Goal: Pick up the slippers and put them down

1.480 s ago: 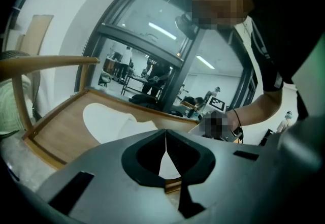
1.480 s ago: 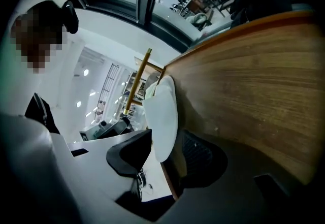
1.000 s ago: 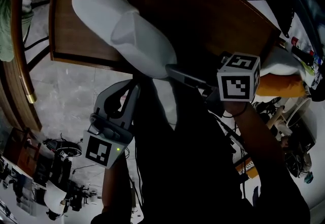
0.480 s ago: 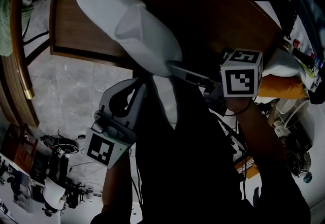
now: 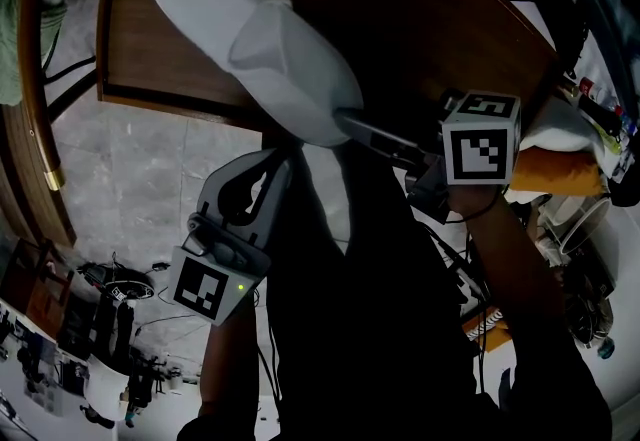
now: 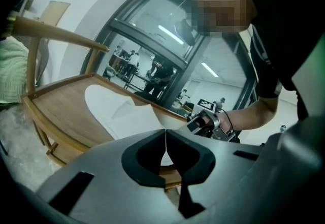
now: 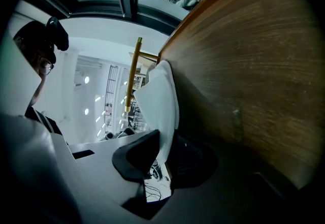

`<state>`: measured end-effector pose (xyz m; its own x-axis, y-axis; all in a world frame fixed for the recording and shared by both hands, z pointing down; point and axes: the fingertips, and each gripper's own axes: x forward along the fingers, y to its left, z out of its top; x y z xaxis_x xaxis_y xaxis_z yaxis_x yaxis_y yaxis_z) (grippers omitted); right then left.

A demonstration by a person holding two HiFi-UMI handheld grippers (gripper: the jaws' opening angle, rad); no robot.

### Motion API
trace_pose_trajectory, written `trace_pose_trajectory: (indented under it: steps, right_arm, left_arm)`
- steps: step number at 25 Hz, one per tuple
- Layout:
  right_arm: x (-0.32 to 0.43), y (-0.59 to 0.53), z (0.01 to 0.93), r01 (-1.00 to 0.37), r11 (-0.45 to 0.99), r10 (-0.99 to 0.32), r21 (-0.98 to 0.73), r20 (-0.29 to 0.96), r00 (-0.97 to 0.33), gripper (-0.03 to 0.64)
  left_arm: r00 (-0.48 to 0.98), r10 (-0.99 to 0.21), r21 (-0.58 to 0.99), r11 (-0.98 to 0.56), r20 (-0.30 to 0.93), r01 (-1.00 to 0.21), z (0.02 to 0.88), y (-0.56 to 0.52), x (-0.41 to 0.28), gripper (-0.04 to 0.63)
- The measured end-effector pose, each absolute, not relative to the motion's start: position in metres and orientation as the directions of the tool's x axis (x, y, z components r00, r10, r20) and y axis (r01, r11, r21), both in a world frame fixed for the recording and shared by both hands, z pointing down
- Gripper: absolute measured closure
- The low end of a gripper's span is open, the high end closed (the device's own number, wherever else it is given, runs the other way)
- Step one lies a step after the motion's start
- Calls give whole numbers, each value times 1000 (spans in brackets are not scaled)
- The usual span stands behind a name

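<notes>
One white slipper (image 5: 260,39) lies on the brown wooden table (image 5: 420,19), its near end over the table's front edge. My right gripper (image 5: 345,119) reaches in from the right to that end. In the right gripper view the slipper's thin edge (image 7: 162,96) stands between the closing jaws of my right gripper (image 7: 165,152), and both pads touch it. My left gripper (image 5: 268,164) hangs below the table's edge, just under the slipper. In the left gripper view my left gripper (image 6: 165,141) is shut on nothing, and the slipper (image 6: 122,116) lies beyond it. I see no second slipper.
A chair with a curved wooden arm (image 5: 40,79) and a green cloth (image 5: 10,39) stands left of the table. Marble floor (image 5: 150,169) lies below the table's edge. An orange cushion (image 5: 560,169) and clutter sit at the right. Cables and gear (image 5: 110,319) lie at lower left.
Almost nothing differs: the slipper and both grippers keep their places, and the whole view has drifted slightly.
</notes>
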<state>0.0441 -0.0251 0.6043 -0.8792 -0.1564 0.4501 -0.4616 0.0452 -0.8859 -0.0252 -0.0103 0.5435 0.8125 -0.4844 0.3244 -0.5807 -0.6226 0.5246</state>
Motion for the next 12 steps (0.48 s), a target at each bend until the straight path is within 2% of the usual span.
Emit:
trace_pose_trajectory:
  steps: [12]
  right_arm:
    - [45,-25,588,-405,55,-208,-913,386,-899,560]
  left_arm:
    - [810,-487,516,-626,328,-585,545,-2,-25,583]
